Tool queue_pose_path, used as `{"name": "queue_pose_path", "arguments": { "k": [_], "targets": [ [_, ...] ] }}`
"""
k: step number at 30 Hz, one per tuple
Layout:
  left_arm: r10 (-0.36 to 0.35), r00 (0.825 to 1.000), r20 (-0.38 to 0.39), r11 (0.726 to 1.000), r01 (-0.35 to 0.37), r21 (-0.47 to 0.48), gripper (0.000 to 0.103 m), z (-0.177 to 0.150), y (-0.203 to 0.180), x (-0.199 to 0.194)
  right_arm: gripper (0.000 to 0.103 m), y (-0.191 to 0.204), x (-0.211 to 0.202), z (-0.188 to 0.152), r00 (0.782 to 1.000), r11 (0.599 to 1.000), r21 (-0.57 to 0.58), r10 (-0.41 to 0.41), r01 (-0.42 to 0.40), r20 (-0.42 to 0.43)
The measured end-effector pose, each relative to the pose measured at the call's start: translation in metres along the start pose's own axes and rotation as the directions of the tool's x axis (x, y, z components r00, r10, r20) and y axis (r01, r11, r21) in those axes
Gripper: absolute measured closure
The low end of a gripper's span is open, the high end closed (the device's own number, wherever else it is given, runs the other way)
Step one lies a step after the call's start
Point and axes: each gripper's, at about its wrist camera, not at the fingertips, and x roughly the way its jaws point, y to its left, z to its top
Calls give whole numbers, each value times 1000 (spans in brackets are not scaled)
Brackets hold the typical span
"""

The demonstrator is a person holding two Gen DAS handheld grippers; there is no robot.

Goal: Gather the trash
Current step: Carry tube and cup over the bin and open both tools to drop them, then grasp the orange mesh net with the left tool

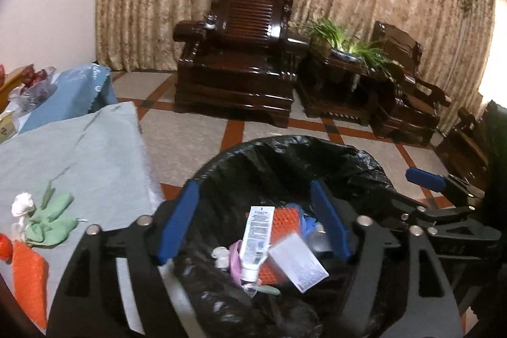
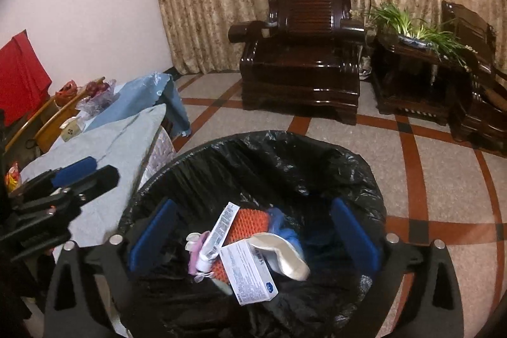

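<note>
A bin with a black liner (image 1: 285, 148) (image 2: 285, 148) stands on the floor beside the table. Inside lie a white tube (image 1: 255, 239) (image 2: 218, 232), a white box (image 1: 298, 263) (image 2: 248, 270), orange foam netting (image 1: 285, 220) (image 2: 250, 222) and a white curved wrapper (image 2: 285, 258). My left gripper (image 1: 253, 224) is open and empty above the bin. My right gripper (image 2: 253, 238) is open and empty above the bin too. On the table at the left lie a green crumpled cloth (image 1: 50, 219), a white wad (image 1: 22, 205) and more orange netting (image 1: 28, 277).
A table with a pale grey cloth (image 1: 79, 154) (image 2: 104, 144) is at the left, with a blue-covered stand (image 1: 76, 91) behind it. Dark wooden armchairs (image 1: 240, 53) (image 2: 304, 53) and a side table with a plant (image 1: 348, 46) stand at the back on the tiled floor.
</note>
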Motion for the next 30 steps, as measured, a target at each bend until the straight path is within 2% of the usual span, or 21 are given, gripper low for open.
{"name": "queue_pose_path", "arguments": {
  "k": [4, 11, 16, 23, 26, 30],
  "targets": [
    [52, 998, 20, 998, -51, -22, 15, -3, 16, -21, 6, 9, -4, 0, 1000, 1000, 13, 29, -29, -2],
    [172, 985, 28, 982, -169, -86, 14, -18, 68, -65, 6, 65, -1, -1, 993, 992, -44, 115, -115, -10],
    [288, 958, 13, 949, -284, -135, 14, -42, 118, -97, 6, 121, 9, -8, 983, 975, -125, 182, -185, -31],
    [431, 902, -38, 883, -430, -188, 14, -78, 187, -130, 6, 190, 28, -24, 963, 941, -202, 263, -270, -60],
    [456, 888, -64, 863, -458, -211, 14, -90, 209, -135, 6, 217, 37, -34, 956, 925, -239, 284, -295, -78],
    [460, 882, -103, 848, -471, -241, 14, -105, 234, -128, 6, 237, 50, -43, 951, 914, -264, 291, -308, -101]
  ]
}}
